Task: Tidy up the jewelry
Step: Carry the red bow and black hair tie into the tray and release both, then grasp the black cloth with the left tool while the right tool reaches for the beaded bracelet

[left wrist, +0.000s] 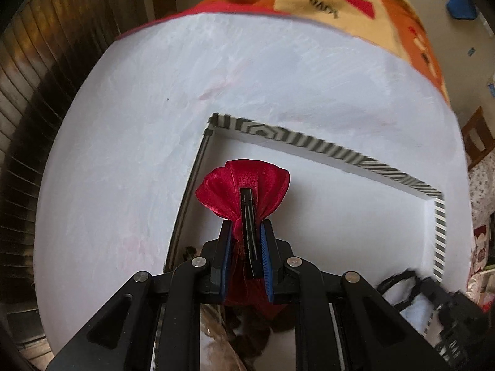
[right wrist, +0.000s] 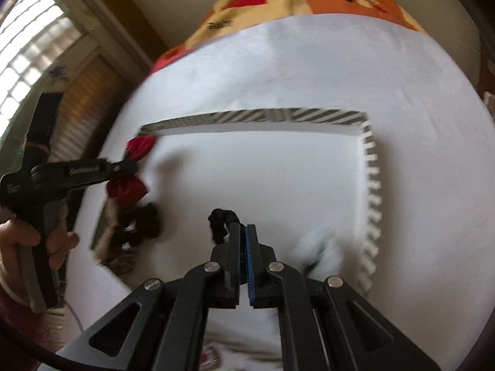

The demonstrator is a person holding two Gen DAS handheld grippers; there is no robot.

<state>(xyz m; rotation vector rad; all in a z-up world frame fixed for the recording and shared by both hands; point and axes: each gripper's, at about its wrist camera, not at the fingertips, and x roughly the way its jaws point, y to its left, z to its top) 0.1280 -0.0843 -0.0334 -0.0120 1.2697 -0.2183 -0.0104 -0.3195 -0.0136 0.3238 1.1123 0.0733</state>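
My left gripper [left wrist: 246, 225] is shut on the neck of a red satin pouch [left wrist: 244, 187] and holds it above the near left part of a white box with a black-and-white striped rim [left wrist: 312, 147]. The right wrist view shows the same left gripper [right wrist: 130, 167] with the red pouch [right wrist: 131, 185] over the box's left side. My right gripper [right wrist: 243, 232] is shut on a black scrunchie [right wrist: 220, 221], held above the box floor [right wrist: 263, 173]. The striped rim [right wrist: 371, 185] frames the box.
Dark and brown hair accessories [right wrist: 136, 232] lie in the box's near left corner. A blurred white fluffy item [right wrist: 318, 247] lies at the near right. The box stands on a white tabletop [left wrist: 123, 170]. A patterned orange blanket [left wrist: 355, 3] lies behind it.
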